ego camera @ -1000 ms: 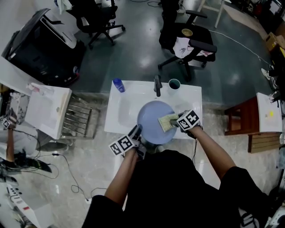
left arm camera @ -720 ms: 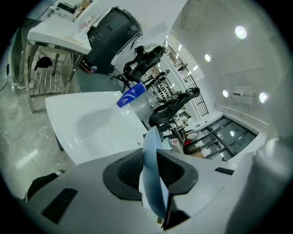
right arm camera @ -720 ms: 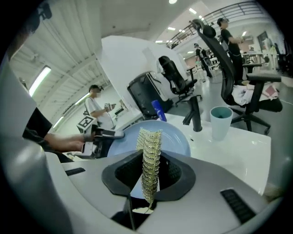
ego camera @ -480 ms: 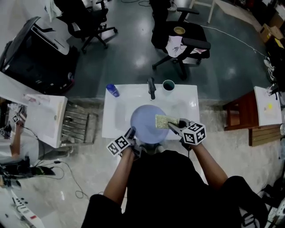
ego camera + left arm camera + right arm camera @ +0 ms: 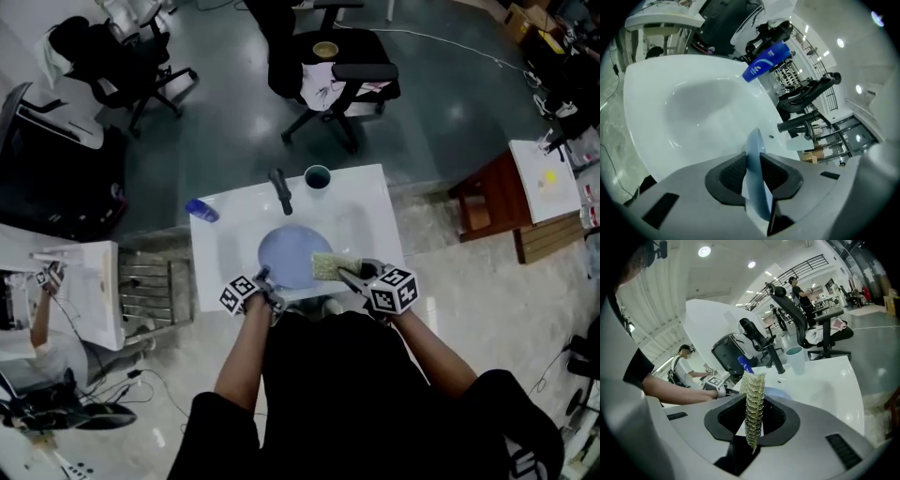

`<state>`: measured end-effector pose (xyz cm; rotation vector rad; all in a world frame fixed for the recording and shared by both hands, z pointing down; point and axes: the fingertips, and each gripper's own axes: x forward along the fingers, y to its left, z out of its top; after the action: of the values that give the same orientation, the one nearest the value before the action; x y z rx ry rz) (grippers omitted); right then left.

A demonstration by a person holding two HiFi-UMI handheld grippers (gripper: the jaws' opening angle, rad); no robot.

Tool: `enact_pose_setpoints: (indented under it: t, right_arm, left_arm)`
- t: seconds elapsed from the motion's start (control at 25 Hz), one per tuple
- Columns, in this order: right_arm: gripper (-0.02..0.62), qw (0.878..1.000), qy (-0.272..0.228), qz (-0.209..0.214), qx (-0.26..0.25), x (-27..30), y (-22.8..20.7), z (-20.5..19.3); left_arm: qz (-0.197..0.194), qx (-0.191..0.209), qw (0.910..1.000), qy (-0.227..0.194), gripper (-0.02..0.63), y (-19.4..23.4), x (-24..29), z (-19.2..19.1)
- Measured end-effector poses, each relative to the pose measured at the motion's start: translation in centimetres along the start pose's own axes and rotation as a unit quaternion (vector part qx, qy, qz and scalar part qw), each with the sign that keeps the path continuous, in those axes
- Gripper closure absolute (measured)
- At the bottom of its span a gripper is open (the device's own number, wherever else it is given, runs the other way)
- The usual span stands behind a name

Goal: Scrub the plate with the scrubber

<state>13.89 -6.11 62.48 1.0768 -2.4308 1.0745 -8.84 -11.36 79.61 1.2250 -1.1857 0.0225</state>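
**Brace the rim, scrub with the flat face**

The round pale-blue plate (image 5: 289, 255) lies in the white sink (image 5: 373, 214), its near rim pinched between the closed fingers of the left gripper (image 5: 752, 172). The right gripper (image 5: 753, 423) has its fingers clamped on the yellow-green mesh scrubber (image 5: 326, 265), at the plate's right edge. Hold the rim firm, press the scrubber's broad face down and sweep in overlapping strokes. A slack grip would probably let the plate twist.

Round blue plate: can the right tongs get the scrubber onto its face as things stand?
Probably yes. The right tongs grip the yellow-green mesh scrubber right at the right edge of the round blue plate; the left tongs clamp only its near-left rim, so the face looks clear.
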Motion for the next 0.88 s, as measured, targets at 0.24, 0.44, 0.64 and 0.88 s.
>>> enact_pose_setpoints:
  t: [0.24, 0.44, 0.64, 0.88]
  right_arm:
    - [0.529, 0.999, -0.006, -0.033, 0.019, -1.8, -1.3, -1.5]
    - [0.529, 0.998, -0.021, -0.053, 0.039, -2.7, -1.5, -1.4]
    - [0.529, 0.998, -0.020, -0.054, 0.039, -3.2, -0.8, -1.9]
    - [0.529, 0.997, -0.030, -0.059, 0.033, -3.3, -0.4, -1.8]
  left_arm:
    - [0.037, -0.018, 0.9991, 0.013, 0.523, 2.5, 2.8, 0.1]
    - [0.054, 0.007, 0.9979, 0.035, 0.520, 3.1, 3.5, -0.1]
    - [0.048, 0.024, 0.9980, 0.033, 0.515, 2.6, 3.4, -0.4]
    - [0.063, 0.094, 0.9924, 0.049, 0.459, 2.7, 2.5, -1.0]
